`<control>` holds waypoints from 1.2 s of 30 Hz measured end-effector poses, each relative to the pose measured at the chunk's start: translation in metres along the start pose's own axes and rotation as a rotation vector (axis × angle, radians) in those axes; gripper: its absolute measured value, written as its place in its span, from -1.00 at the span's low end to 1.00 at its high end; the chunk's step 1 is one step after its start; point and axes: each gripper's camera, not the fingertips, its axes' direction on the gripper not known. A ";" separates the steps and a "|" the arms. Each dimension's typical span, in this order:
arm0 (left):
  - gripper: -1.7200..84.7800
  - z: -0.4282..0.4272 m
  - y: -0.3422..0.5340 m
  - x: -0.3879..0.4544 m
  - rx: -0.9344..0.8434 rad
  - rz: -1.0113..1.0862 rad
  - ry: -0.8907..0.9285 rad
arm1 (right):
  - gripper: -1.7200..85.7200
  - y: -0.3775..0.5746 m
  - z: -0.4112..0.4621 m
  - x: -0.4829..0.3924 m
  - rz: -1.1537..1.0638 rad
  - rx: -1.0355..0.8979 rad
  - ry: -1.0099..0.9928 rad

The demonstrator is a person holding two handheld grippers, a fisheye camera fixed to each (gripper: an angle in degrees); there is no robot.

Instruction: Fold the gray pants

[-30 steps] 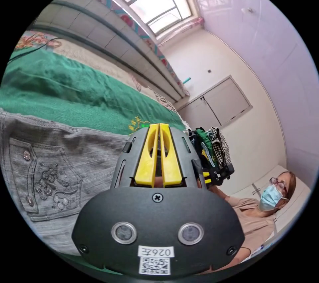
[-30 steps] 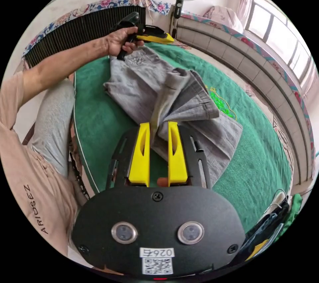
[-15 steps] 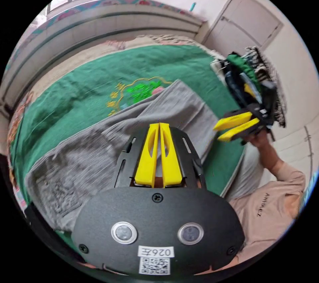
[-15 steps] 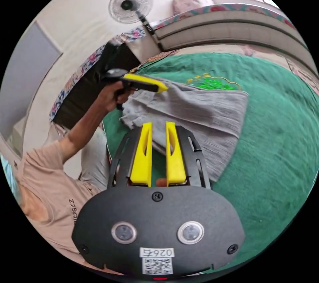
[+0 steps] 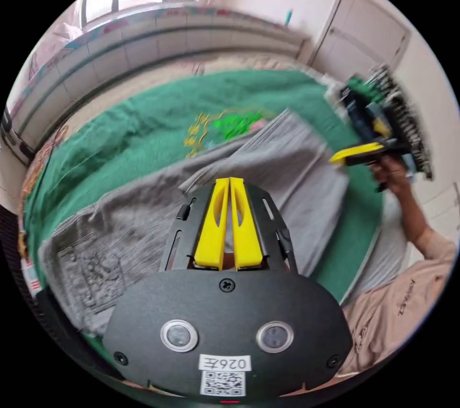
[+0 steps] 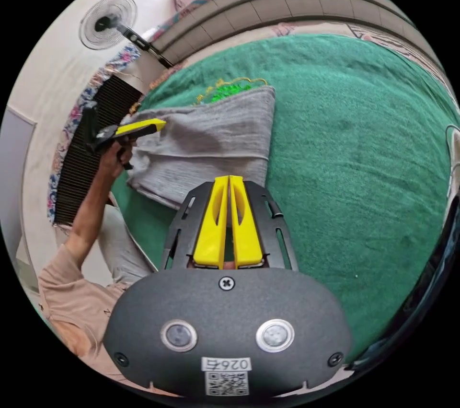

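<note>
The gray pants lie folded lengthwise on a green blanket, with the embroidered back pocket at the near end. My left gripper hovers above them, jaws shut and empty. In the right gripper view the pants stretch from the hem by my right gripper to the waist. The right gripper's jaws are shut with nothing between them. The left gripper is held in a hand over the waist end. The right gripper hangs beside the hem end, off the cloth.
The green blanket spreads wide beyond the pants. A pile of clothes sits past the hem end. A standing fan and a dark slatted headboard stand behind the waist end. A tiled ledge runs under the window.
My right gripper let go of the raised pant leg, drew back and shut. The leg now lies flat. My left gripper lifted off the waist and tilted down toward the pants.
</note>
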 end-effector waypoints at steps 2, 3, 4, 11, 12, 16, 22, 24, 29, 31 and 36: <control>-0.98 0.060 -0.021 -0.005 -0.328 -0.037 -0.101 | -0.98 0.002 0.009 0.007 0.030 -0.074 0.121; -0.98 0.055 -0.026 -0.007 -0.307 -0.071 -0.084 | -0.98 0.004 0.007 0.008 0.033 -0.066 0.117; -0.98 0.044 -0.035 -0.008 -0.275 -0.145 -0.063 | -0.97 0.009 0.001 0.013 0.063 -0.044 0.104; -0.96 0.011 -0.106 0.101 -0.074 0.001 0.210 | -0.82 0.037 -0.032 0.041 0.097 0.000 0.044; -0.95 0.016 -0.115 0.111 -0.090 0.012 0.232 | -0.81 0.039 -0.029 0.044 0.102 -0.013 0.029; -0.73 0.070 -0.171 0.164 -0.260 0.050 0.234 | -0.76 0.052 -0.016 0.054 0.127 -0.031 -0.031; -0.64 0.105 -0.210 0.216 -0.395 0.026 0.087 | -0.72 0.078 -0.042 0.074 0.207 0.020 -0.043; -0.59 0.109 -0.217 0.224 -0.417 0.021 0.081 | -0.75 0.081 -0.037 0.078 0.194 -0.013 -0.024; -0.40 0.127 -0.241 0.240 -0.485 -0.053 0.198 | -0.95 0.086 -0.037 0.060 0.108 0.006 0.018; -0.39 0.133 -0.250 0.255 -0.527 -0.028 0.167 | -0.98 0.089 -0.046 0.039 0.030 0.031 0.090; -0.66 0.156 -0.264 0.307 -0.653 0.096 -0.194 | -0.98 0.107 -0.064 -0.033 -0.220 0.132 0.309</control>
